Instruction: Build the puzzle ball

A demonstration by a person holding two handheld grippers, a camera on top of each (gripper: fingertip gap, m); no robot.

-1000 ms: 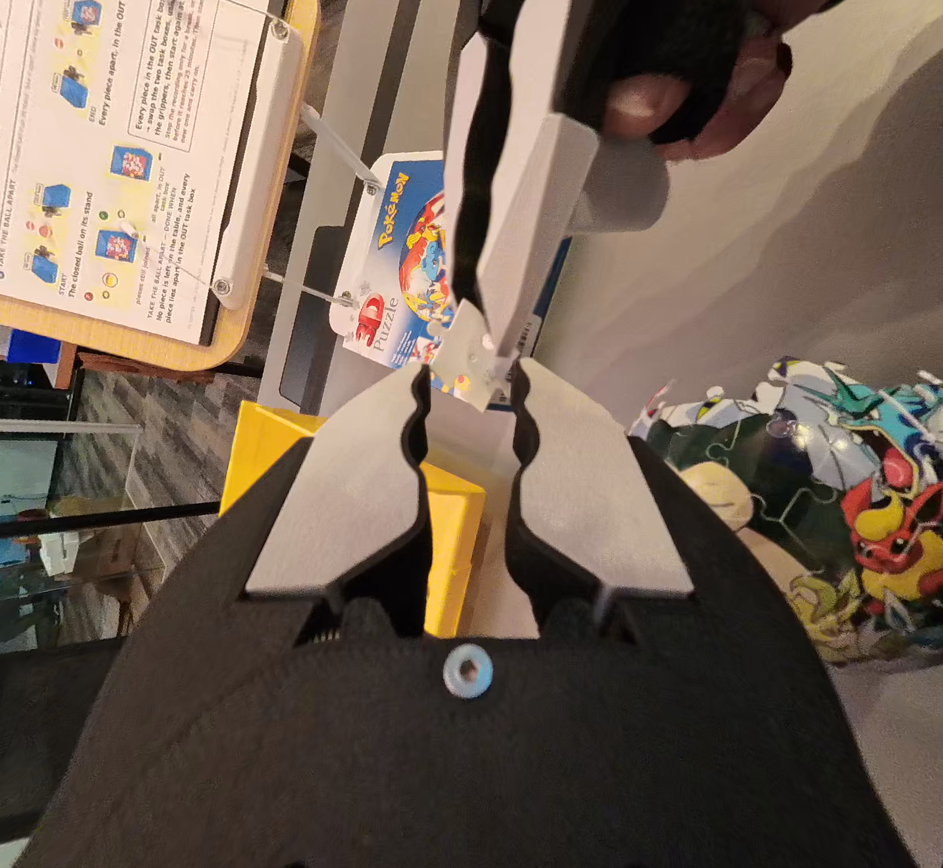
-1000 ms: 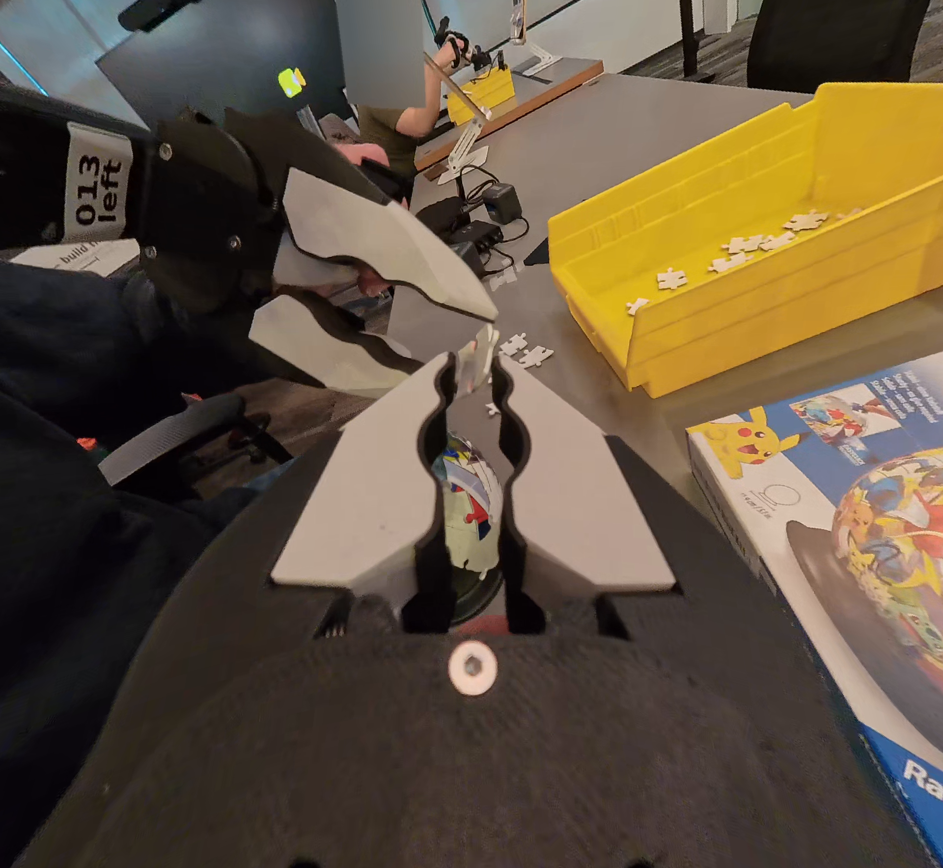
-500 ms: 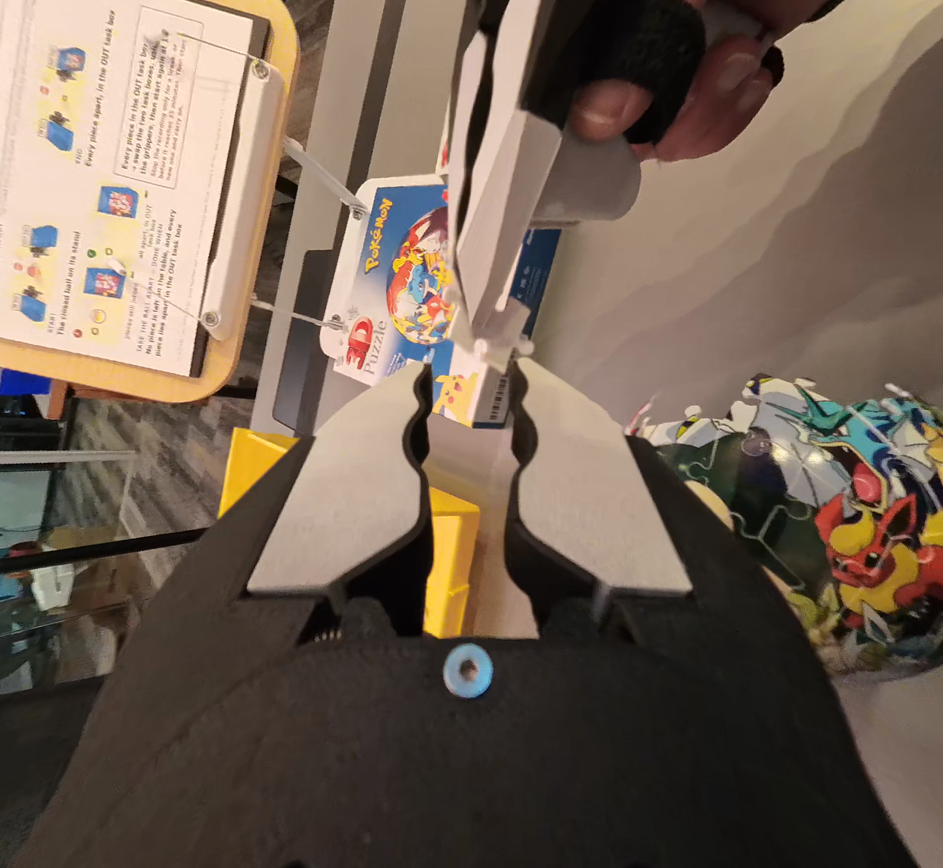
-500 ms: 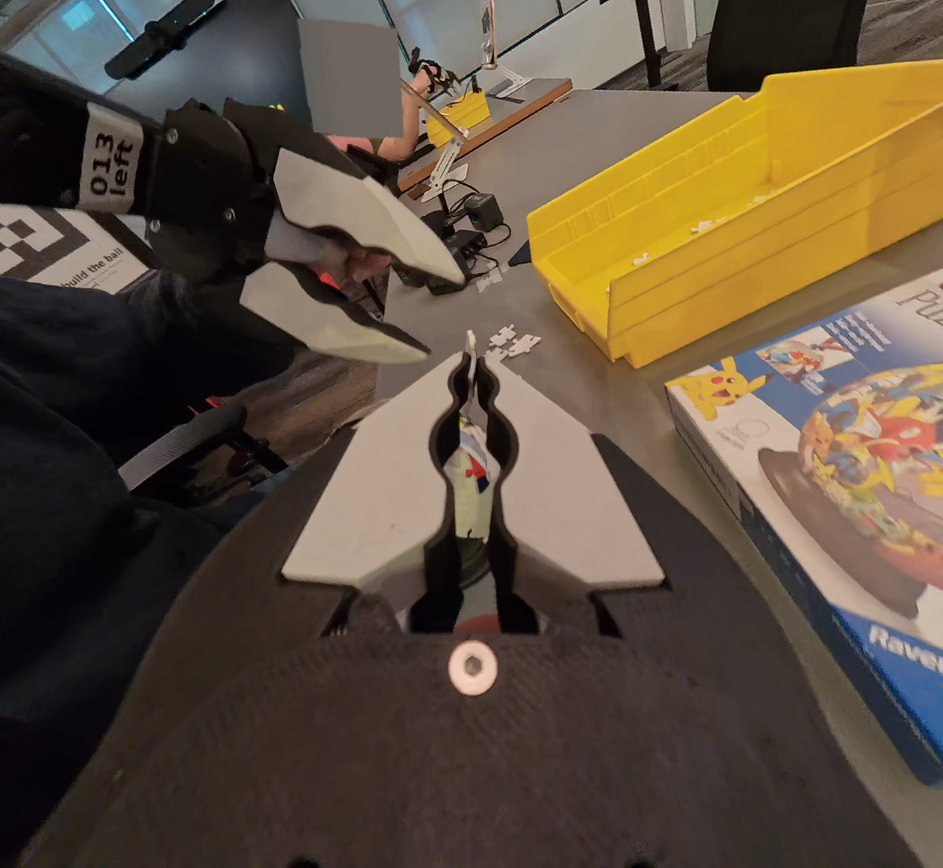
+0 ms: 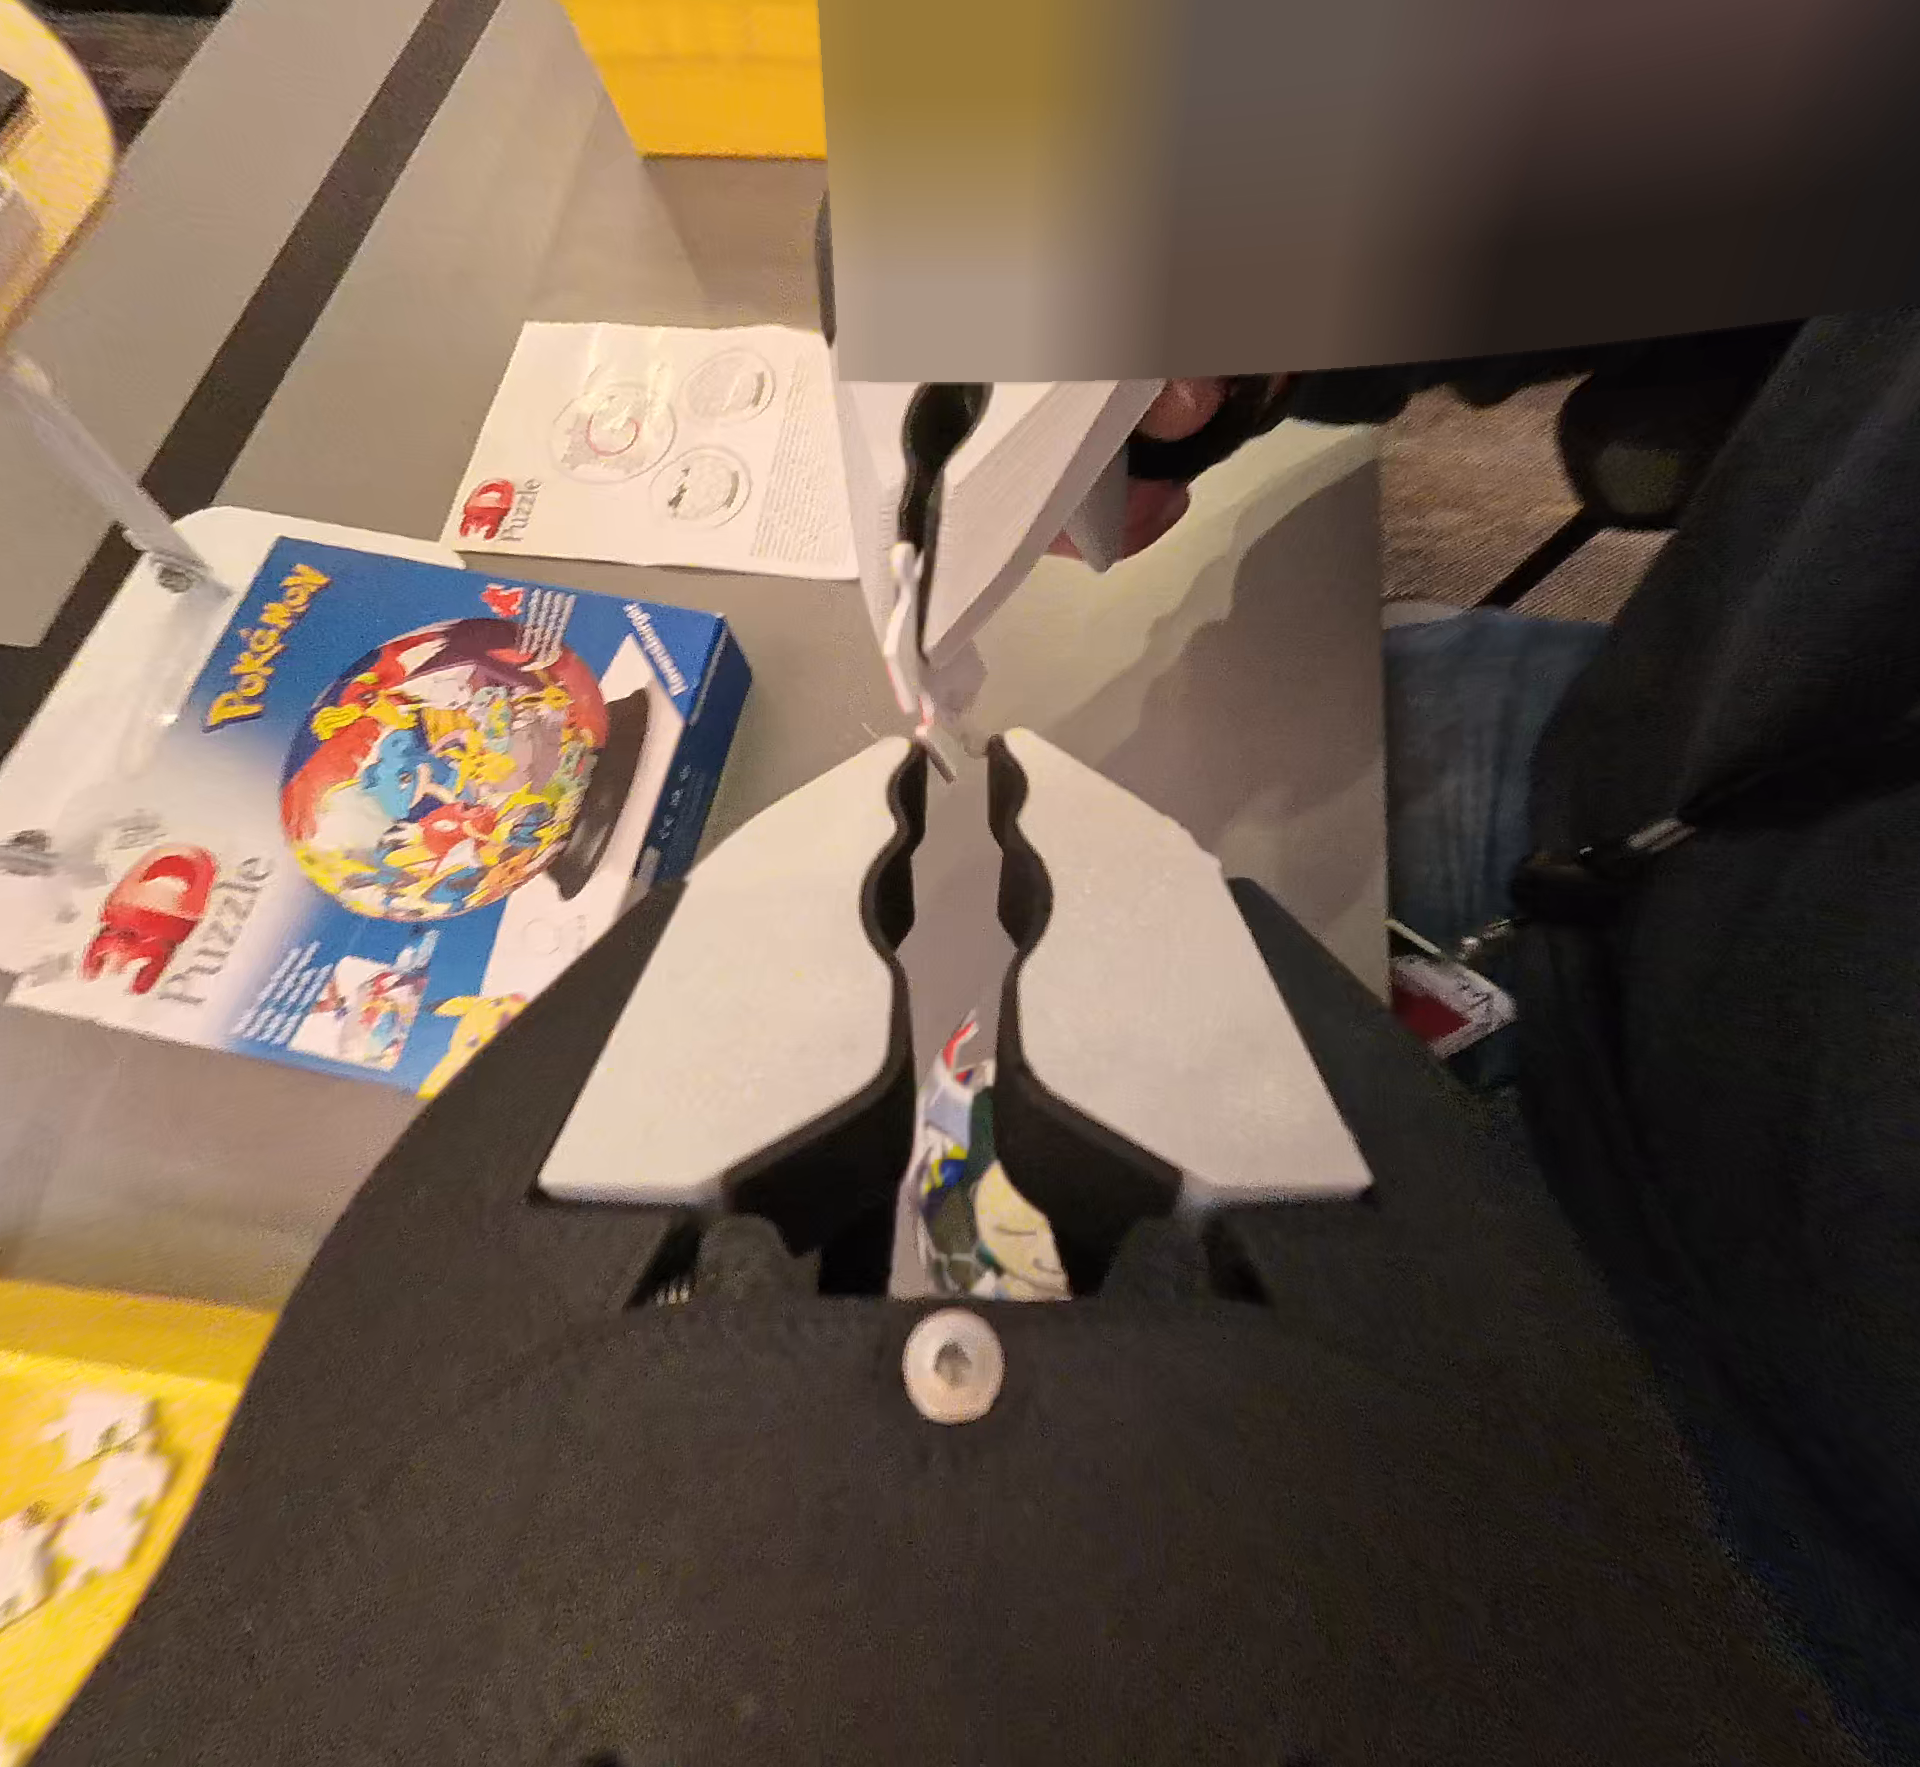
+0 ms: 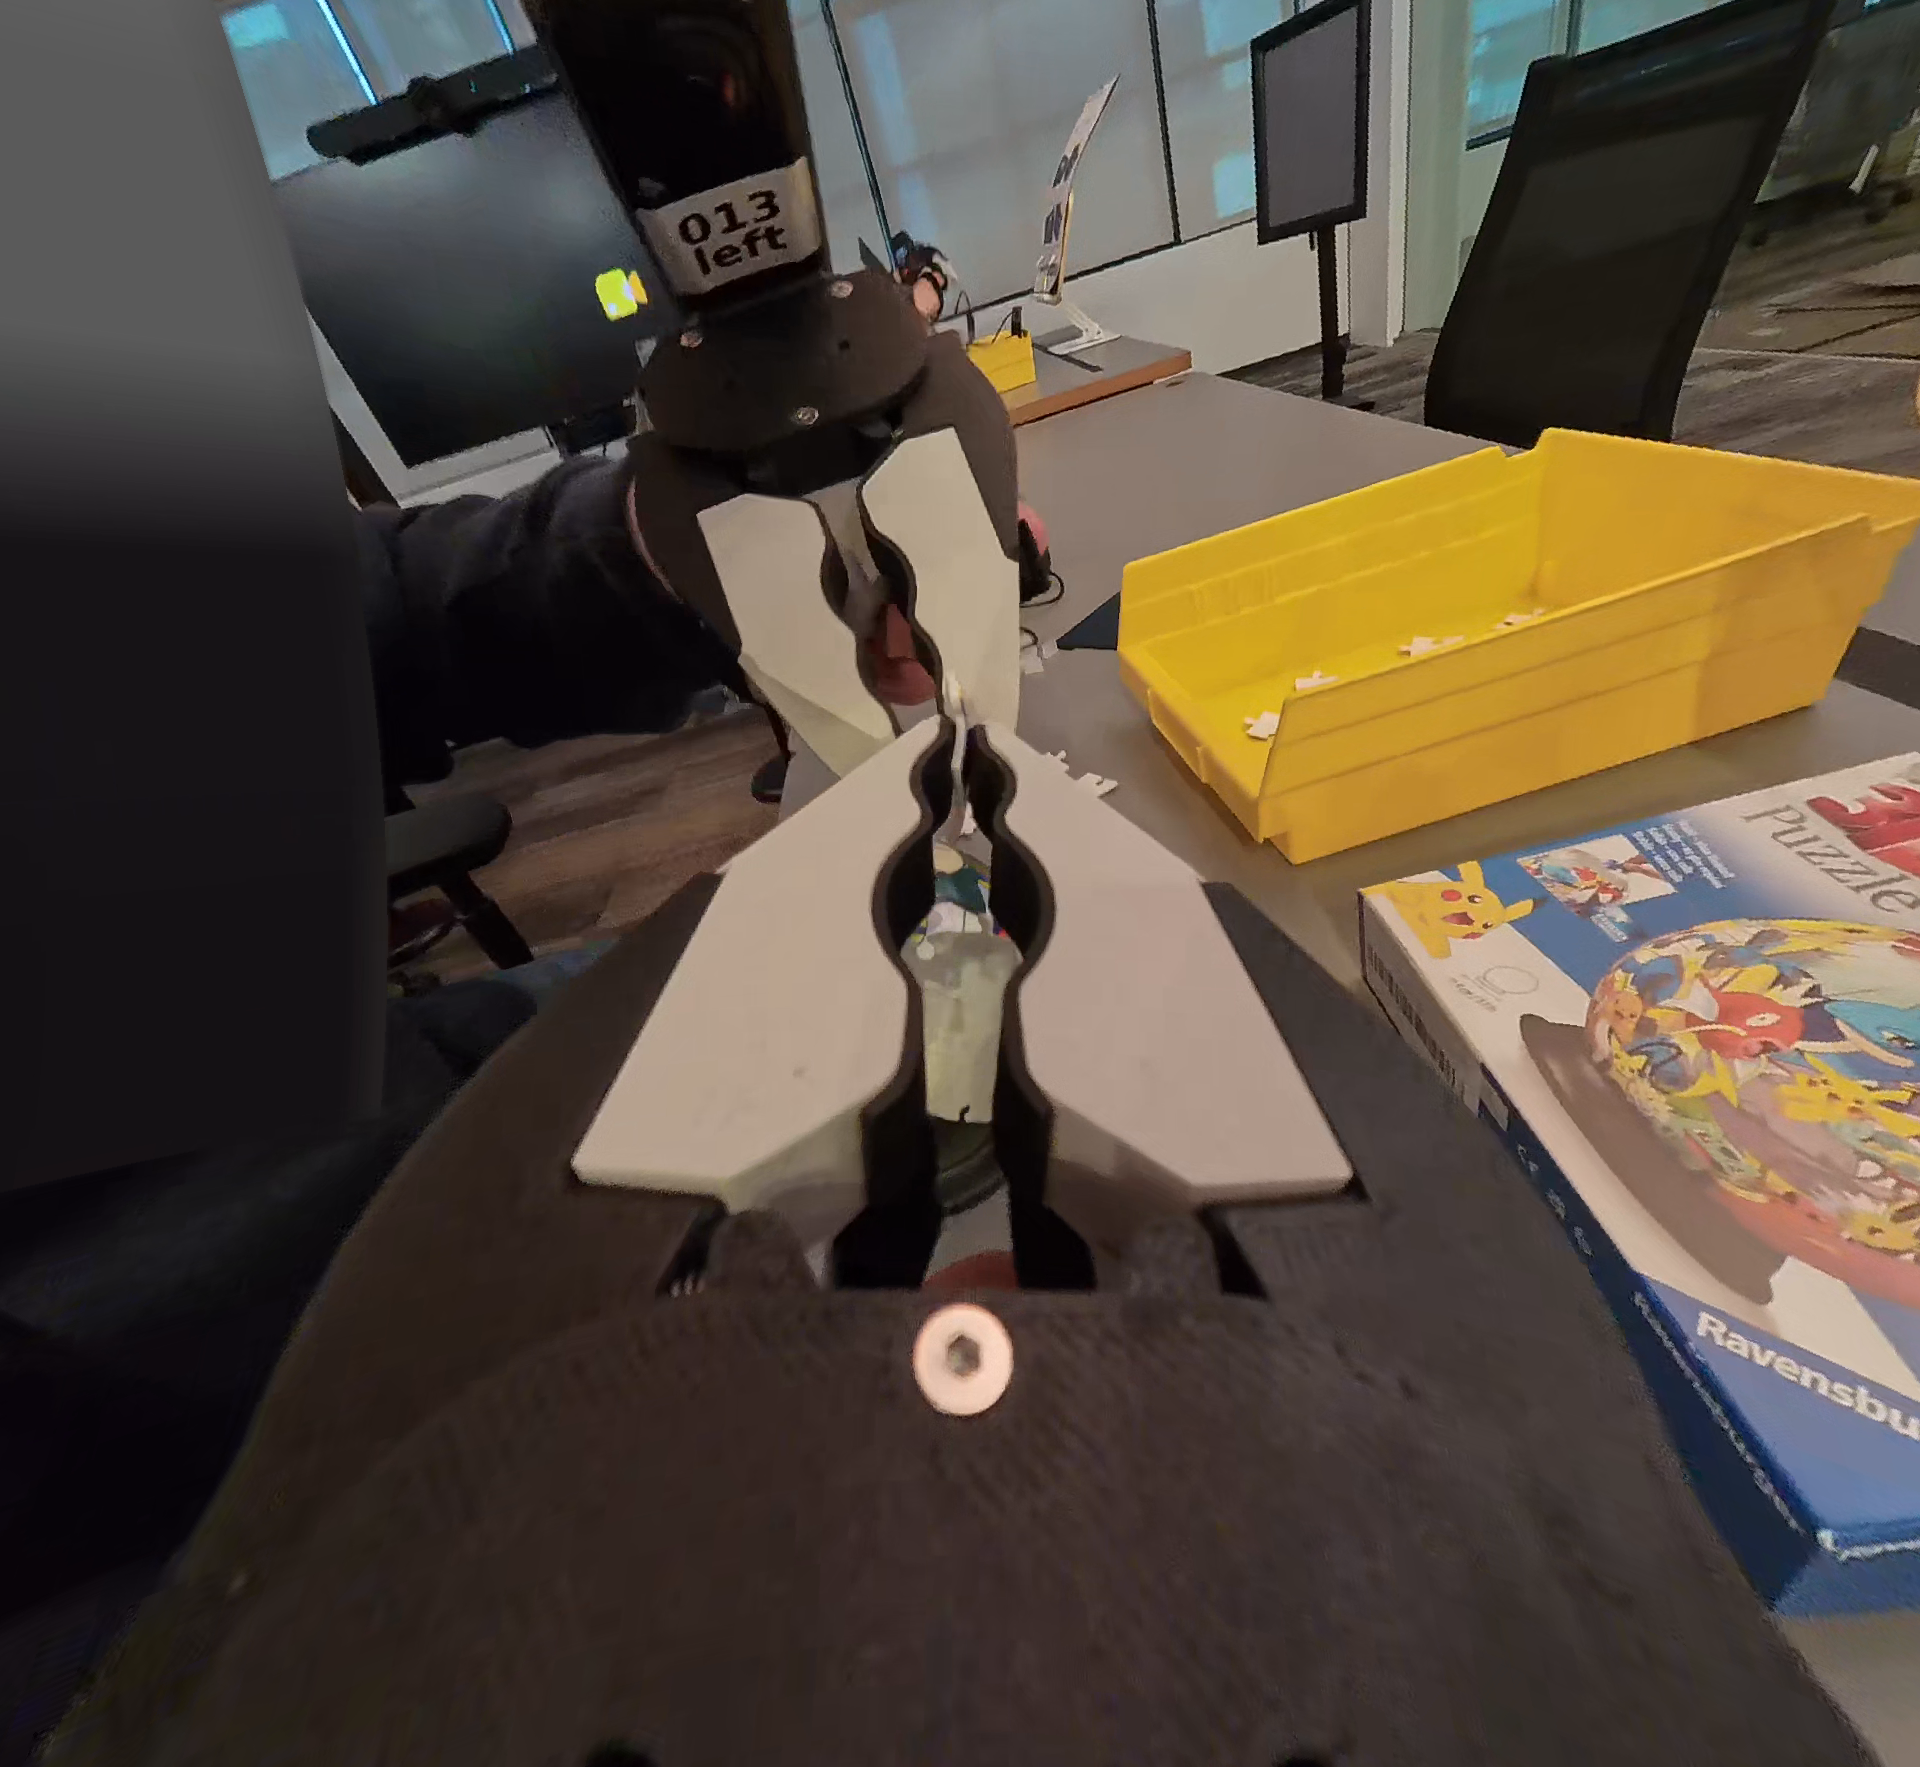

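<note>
The puzzle ball [image 5: 971, 1198], part-built, shows through the gap behind each gripper's fingers, below them near the tabletop [image 5: 644, 242] edge. The right gripper [image 6: 956, 743] pinches a white puzzle piece [image 5: 906, 647] edge-on; the left gripper [image 5: 951, 753], fingers slightly apart, meets it tip to tip. A puzzle box [image 6: 1704, 1011] and yellow bin [image 6: 1455, 678] lie nearby.

In the right wrist view the bin [image 6: 1507, 637] sat on the counter [image 6: 1174, 470] at two o'clock, loose pieces [image 6: 1423, 647] lying in it, and the puzzle box [image 6: 1662, 1073] lay nearer at four o'clock. In the left wrist view a leaflet [image 5: 665, 450] lay behind that box at eleven o'clock. The left gripper [image 6: 940, 678] met the right gripper [image 6: 956, 741] tip to tip at twelve o'clock, above the partly built ball [image 6: 961, 1011].
</note>
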